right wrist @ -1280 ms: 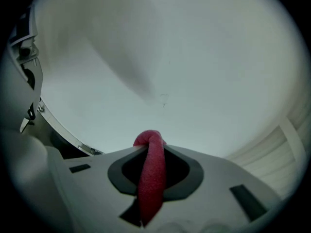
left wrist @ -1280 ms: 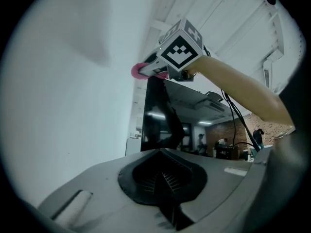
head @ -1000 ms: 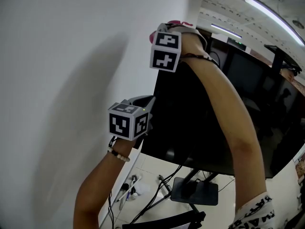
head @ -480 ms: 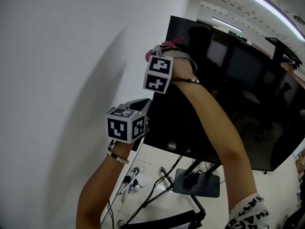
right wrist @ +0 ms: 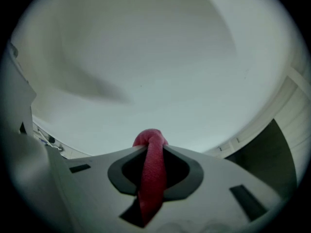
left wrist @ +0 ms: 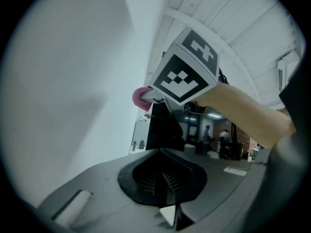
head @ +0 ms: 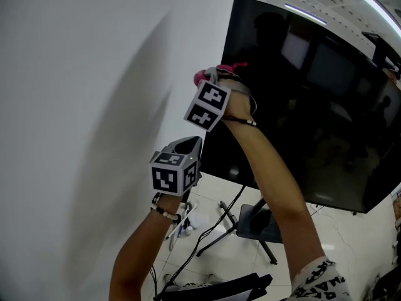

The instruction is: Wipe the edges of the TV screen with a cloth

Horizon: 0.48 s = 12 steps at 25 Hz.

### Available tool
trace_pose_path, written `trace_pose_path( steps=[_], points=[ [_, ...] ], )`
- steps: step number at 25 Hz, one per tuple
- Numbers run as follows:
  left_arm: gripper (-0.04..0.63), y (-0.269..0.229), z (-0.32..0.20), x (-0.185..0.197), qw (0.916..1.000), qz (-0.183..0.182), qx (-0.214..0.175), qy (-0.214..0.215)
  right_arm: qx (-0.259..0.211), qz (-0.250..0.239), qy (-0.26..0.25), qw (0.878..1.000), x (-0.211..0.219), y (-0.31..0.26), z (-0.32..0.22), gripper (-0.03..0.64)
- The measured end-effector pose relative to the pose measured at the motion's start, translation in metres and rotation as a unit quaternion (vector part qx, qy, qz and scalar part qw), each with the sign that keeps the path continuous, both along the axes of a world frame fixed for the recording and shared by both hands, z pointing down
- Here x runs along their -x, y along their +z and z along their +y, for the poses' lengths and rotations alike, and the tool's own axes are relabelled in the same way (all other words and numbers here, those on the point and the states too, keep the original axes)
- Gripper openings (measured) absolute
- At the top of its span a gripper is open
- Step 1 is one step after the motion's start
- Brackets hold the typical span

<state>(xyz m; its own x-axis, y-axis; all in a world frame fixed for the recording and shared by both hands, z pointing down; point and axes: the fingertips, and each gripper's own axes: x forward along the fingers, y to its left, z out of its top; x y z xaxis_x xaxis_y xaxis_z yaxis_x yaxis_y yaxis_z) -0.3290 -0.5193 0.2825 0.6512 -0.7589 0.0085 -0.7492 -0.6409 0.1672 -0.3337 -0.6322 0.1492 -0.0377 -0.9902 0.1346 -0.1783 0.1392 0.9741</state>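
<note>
Since a second ago the right gripper (head: 216,75) has come down from the top corner of the TV (head: 313,105) and is now lower on its left edge, and more of the screen is in view. The cloth (head: 200,76) is pink-red and is pinched firmly between the right jaws, just at this left edge and close to the white wall (head: 81,105). The screen is dark and glossy and it reflects ceiling lamps. The left gripper (head: 188,145) hangs lower, near the bottom left corner of the TV, with its jaws closed together and nothing between them. Under the TV there is a black stand (head: 250,221) with cables (head: 216,231) on the pale floor (head: 351,243). The right forearm (head: 276,180) crosses in front of the lower screen. The right gripper view alone shows the cloth (right wrist: 151,174) bunched like a rope, its end sticking out past the jaws. The left gripper view looks up from below: the marker cube (left wrist: 187,72) covers most of the right gripper, and only a small end of cloth (left wrist: 141,98) shows toward the wall.
</note>
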Motion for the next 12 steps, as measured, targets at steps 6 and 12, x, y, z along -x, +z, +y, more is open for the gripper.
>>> trace_pose_path(
  steps=[6, 12],
  points=[
    [-0.002, 0.056, 0.03, 0.005, 0.9996, -0.017, 0.02, -0.007, 0.048, -0.053, 0.005, 0.997, 0.012, 0.061, 0.017, 0.066],
    [-0.002, 0.117, 0.037, 0.013, 0.9975, -0.014, 0.067, -0.014, 0.092, -0.137, 0.008, 0.986, 0.018, 0.139, 0.019, 0.066]
  ],
)
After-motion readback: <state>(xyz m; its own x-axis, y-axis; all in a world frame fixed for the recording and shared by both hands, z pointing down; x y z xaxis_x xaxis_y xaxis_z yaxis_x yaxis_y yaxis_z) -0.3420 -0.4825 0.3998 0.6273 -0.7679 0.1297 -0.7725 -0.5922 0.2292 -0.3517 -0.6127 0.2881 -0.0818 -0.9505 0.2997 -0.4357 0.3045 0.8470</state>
